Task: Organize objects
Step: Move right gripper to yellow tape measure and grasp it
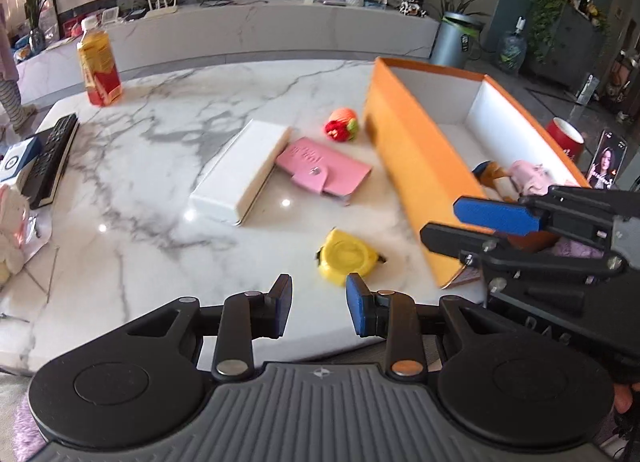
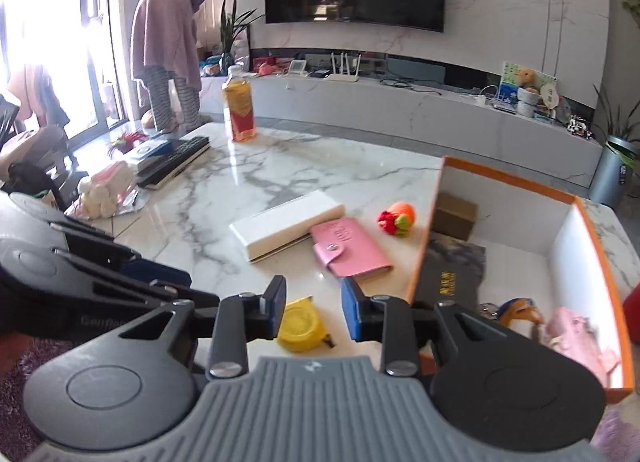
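Marble-patterned table [image 1: 160,166], white with grey veins, cluttered. Orange box [image 1: 404,142] at right, open top, white inside; holds pink soft item [image 2: 576,332], blue-and-orange item [image 2: 518,308], dark booklet [image 2: 450,262], small brown box [image 2: 456,216]. Yellow tape measure [image 1: 346,258] on bare marble, just ahead of left gripper [image 1: 319,304], near box's near corner. Pink wallet [image 1: 324,170] flat mid-table, touching long white box [image 1: 242,170] at one edge. Small crocheted toy [image 1: 342,124], orange, red and green, beside orange box wall, apart from wallet. Juice bottle [image 1: 100,64] upright at far left; remote [image 1: 52,160] near left edge on a book.

Left gripper: jaws parted, nothing between blue pads, hovering over table edge. Right gripper [image 2: 313,308]: jaws parted too, empty, tape measure seen through the gap but not touched. In left wrist view right gripper [image 1: 444,222] sits at orange box's near end, fingers possibly above the rim, blurred. Red cup [image 1: 564,138] and phone [image 1: 608,160] behind box. Person in pink robe [image 2: 168,22] bent over at far left.
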